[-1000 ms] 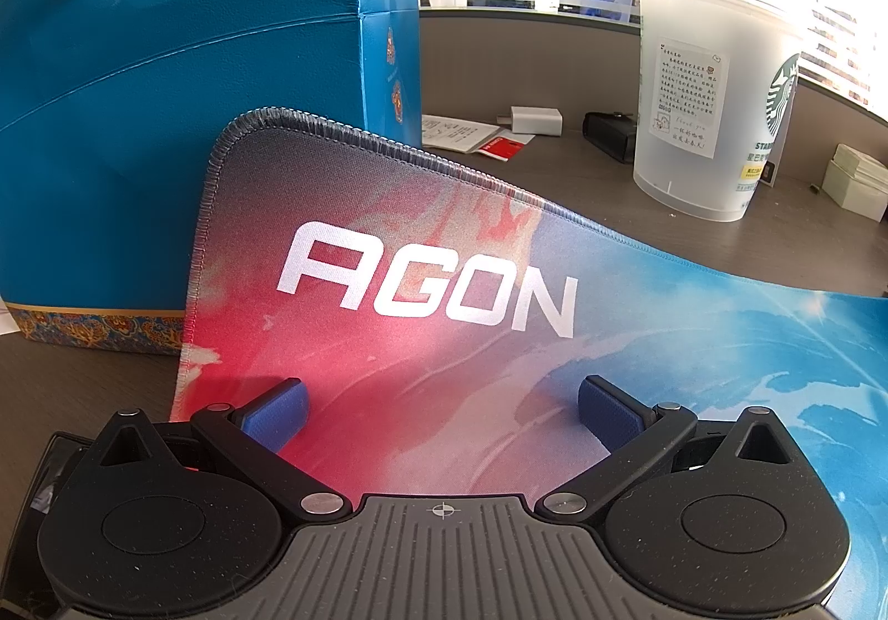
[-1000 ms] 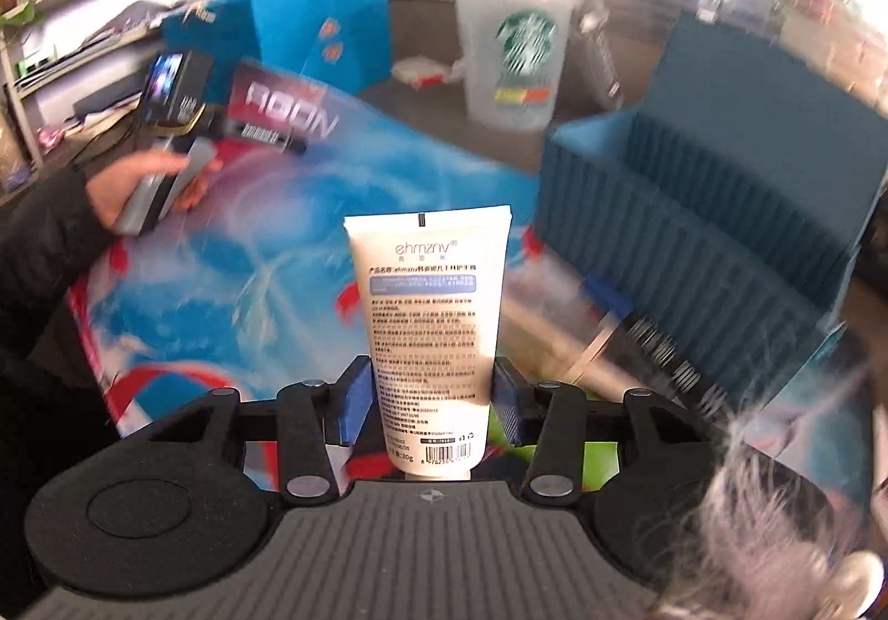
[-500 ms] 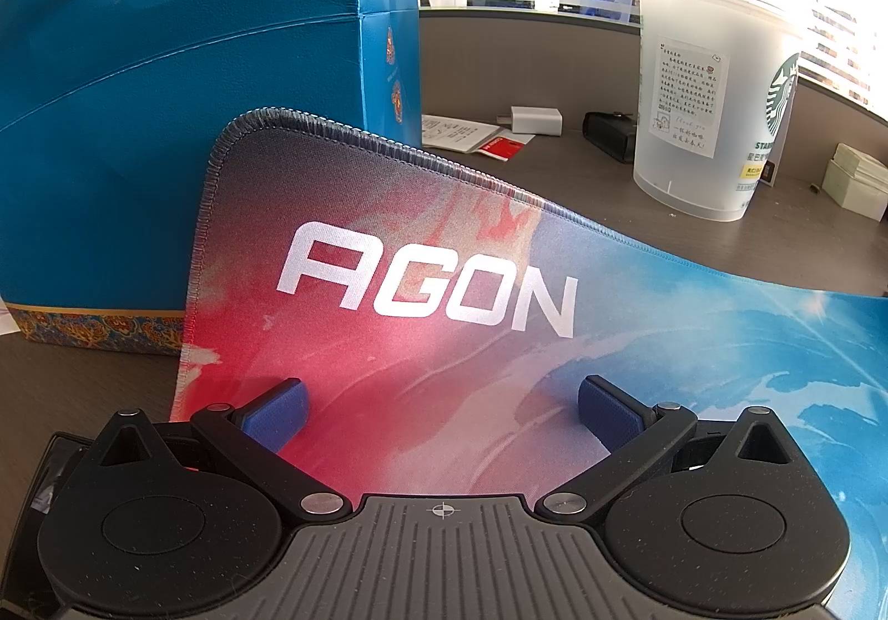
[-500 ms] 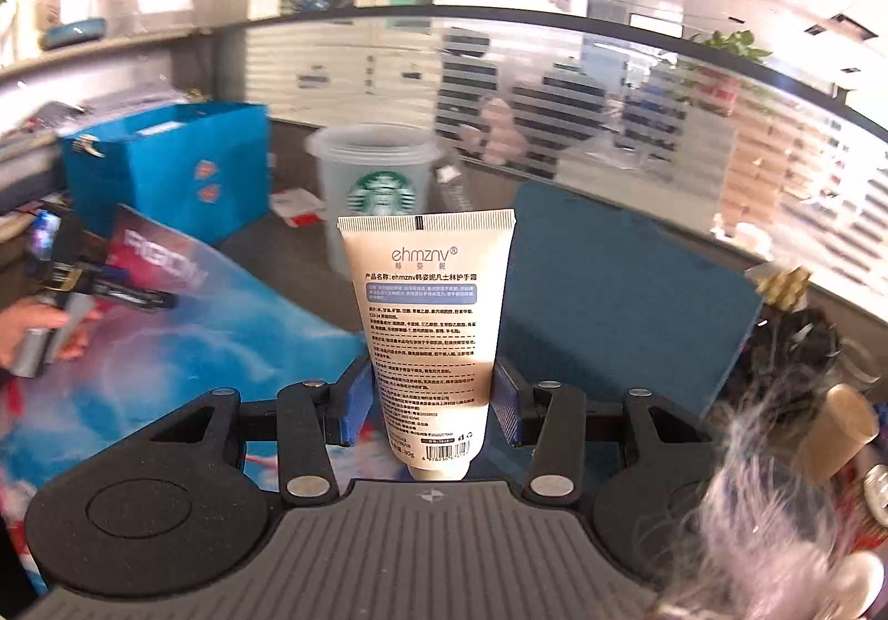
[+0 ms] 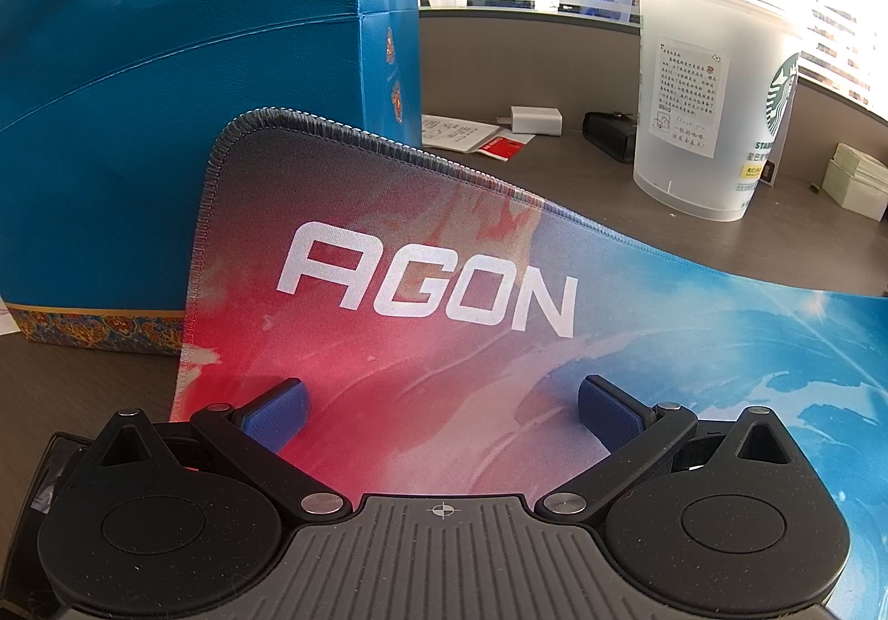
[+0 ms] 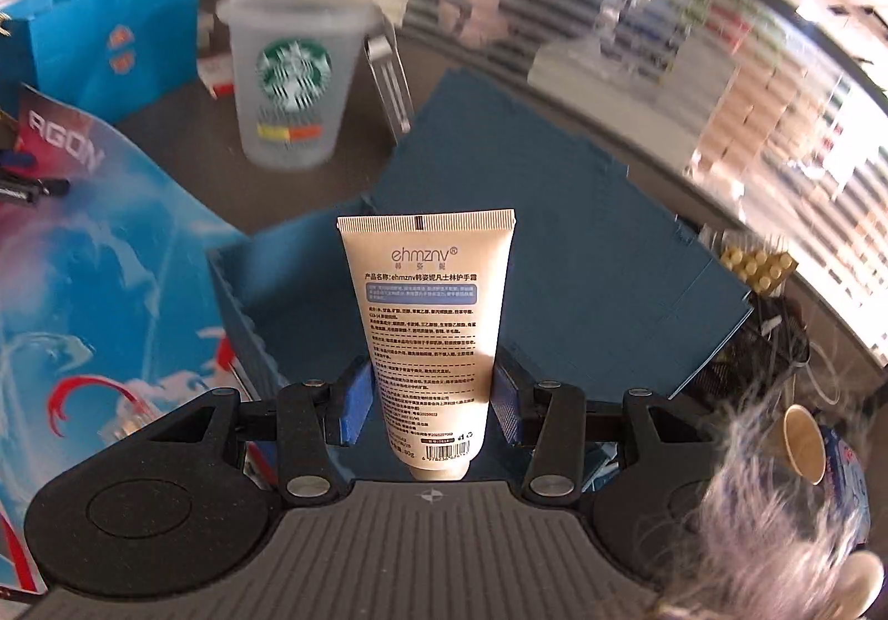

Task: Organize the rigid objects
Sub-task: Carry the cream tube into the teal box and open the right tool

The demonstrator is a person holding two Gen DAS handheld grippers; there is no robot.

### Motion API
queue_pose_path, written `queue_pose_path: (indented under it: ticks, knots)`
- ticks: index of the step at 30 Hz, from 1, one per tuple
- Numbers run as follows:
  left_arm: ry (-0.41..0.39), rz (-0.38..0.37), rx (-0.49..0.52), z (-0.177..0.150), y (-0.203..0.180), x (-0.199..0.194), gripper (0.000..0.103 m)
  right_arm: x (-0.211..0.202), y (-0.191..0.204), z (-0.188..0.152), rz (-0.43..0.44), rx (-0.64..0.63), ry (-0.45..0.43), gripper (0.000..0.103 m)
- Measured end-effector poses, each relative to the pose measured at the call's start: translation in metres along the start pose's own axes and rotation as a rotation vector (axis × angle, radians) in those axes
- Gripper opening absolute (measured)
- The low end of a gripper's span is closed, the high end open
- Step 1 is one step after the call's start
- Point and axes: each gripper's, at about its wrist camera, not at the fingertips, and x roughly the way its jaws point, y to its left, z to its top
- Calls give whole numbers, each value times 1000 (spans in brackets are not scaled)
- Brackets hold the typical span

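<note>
A cream hand-cream tube [image 6: 430,337] stands crimp end away from the camera between the blue pads of my right gripper [image 6: 433,398], which is shut on it. Behind and below the tube lies an open dark blue storage box [image 6: 555,242] with its lid tilted back. In the left wrist view my left gripper [image 5: 441,409] stands open over the red and blue AGON desk mat [image 5: 499,342], with nothing between its fingers.
A blue paper gift bag [image 5: 183,81] stands at the mat's far left. A frosted Starbucks cup [image 5: 710,92] stands on the desk behind the mat, also in the right view [image 6: 294,76]. A white charger [image 5: 535,119], papers and a black case lie beyond. A furry item [image 6: 777,525] and a paper cup [image 6: 802,442] sit at the lower right.
My right gripper has swung with the tube from over the mat to above the open blue box, tilting up and then down again. The left gripper has not moved.
</note>
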Motion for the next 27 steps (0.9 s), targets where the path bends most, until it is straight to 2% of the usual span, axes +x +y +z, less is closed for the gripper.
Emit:
queue_pose_path:
  ticks: [1,8,14,17,23,27]
  knots:
    - [0,0,0,0,0,0,103,5,-1,0,5,-3,24,43]
    - [0,1,-1,0,0,0,103,38,0,10,21,-25,150,43]
    - [0,1,-1,0,0,0,103,56,-3,19,74,-36,245,43]
    - [0,1,-1,0,0,0,103,64,-2,25,78,-43,256,43]
    - [0,1,-2,0,0,0,103,86,-3,39,152,-15,308,44]
    - [0,2,-2,0,0,0,103,97,1,46,170,-13,349,44]
